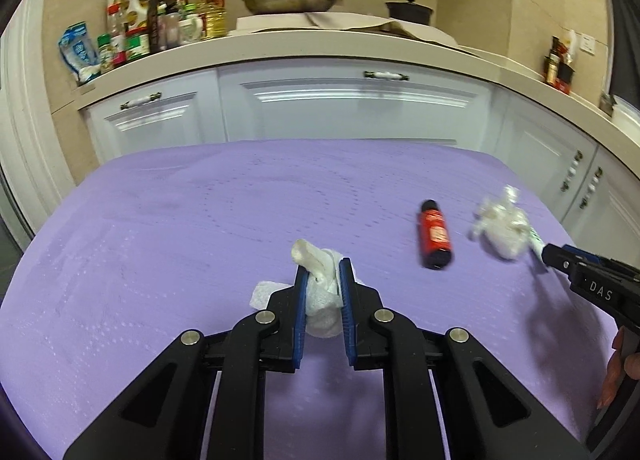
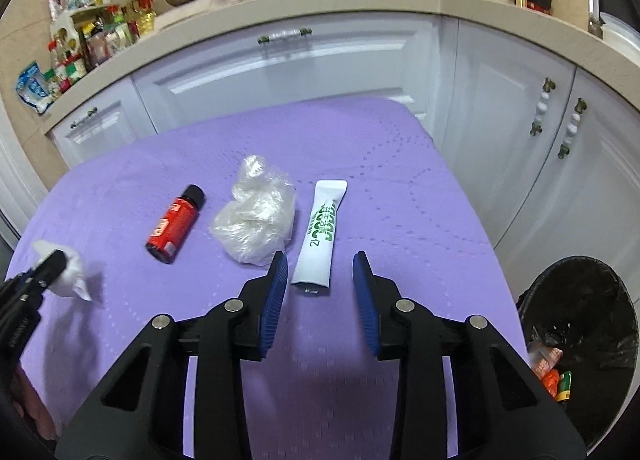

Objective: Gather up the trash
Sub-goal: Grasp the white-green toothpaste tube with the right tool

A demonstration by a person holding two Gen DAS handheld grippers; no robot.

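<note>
While your left gripper is clamped on the crumpled paper tissue just above the purple mat, carry it across to the black-lined trash bin off the mat's right edge and let go only once you are over the opening. Your right gripper is wide open and holds nothing; lower it squarely over the white sachet lying between its pads. The red bottle and crumpled plastic bag wait alongside. The bin already holds some colourful wrappers.
</note>
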